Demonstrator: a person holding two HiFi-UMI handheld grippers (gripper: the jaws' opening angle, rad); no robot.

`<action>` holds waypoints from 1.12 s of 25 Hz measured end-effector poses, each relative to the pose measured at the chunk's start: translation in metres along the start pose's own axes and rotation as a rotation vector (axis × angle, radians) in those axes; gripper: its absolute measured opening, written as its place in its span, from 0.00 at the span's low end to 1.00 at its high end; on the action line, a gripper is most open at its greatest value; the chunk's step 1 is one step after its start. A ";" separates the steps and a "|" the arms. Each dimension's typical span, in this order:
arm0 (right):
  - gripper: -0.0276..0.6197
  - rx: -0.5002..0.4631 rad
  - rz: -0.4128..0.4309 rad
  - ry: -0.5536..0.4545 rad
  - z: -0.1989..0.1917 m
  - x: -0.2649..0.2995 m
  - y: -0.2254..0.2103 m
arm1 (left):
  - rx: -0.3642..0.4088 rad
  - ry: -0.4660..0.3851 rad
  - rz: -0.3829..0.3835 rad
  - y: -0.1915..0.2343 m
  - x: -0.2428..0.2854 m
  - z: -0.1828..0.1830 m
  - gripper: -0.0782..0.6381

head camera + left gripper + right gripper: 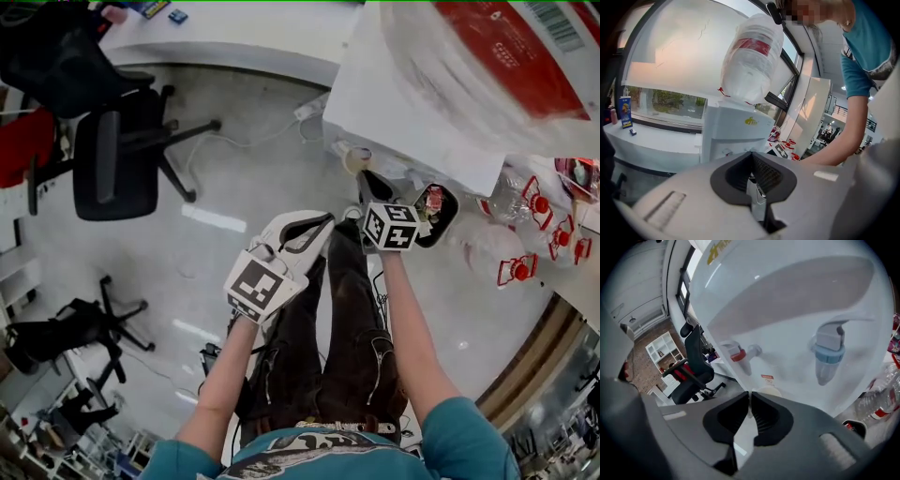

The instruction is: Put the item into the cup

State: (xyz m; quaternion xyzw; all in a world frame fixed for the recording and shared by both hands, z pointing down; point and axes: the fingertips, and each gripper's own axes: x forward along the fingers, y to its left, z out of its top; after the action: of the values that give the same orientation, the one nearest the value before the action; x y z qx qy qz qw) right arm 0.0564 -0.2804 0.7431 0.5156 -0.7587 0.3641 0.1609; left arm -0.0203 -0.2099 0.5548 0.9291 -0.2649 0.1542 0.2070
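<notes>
Our right gripper [750, 394] points down at a water dispenser [787, 305]. Its jaws are pressed almost together, leaving only a hairline slit, and we make out nothing pinched there. Just past the tips, at twelve o'clock, sits the pale rim of a cup [769, 391] at the dispenser's front. It is below and between a red tap [738, 355] at eleven o'clock and a blue tap [828, 355] at two o'clock.

In the head view, our left gripper [751, 154] hangs at eight o'clock from the right one, its jaws likewise closed at the tips. Whether something thin sits in the gap behind them we cannot tell, and we cannot pick out the item meant for the cup.

At three o'clock from the right gripper stands a small black bin [454, 201] holding wrappers, with empty red-capped bottles [511, 202] beyond it.

The cup looks light, so we judge that closed jaws coming in low could knock it over. Coming in high, they could nudge a tap and release water.
</notes>
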 end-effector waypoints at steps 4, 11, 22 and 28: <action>0.08 -0.042 -0.038 0.027 -0.004 0.016 -0.011 | -0.004 0.005 -0.014 -0.001 0.002 -0.006 0.12; 0.09 -0.097 -0.077 0.080 -0.010 0.030 -0.021 | -0.009 0.021 -0.018 -0.002 -0.002 -0.013 0.12; 0.20 -0.107 -0.064 0.103 -0.015 0.031 -0.018 | -0.016 0.010 0.013 0.003 -0.015 -0.012 0.12; 0.26 -0.095 -0.050 0.089 -0.014 0.029 -0.014 | -0.014 0.017 0.012 -0.002 -0.019 -0.015 0.12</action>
State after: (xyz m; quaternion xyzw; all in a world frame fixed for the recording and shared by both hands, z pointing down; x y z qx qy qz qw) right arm 0.0556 -0.2924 0.7756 0.5094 -0.7542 0.3463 0.2277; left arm -0.0368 -0.1936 0.5595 0.9248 -0.2696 0.1615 0.2146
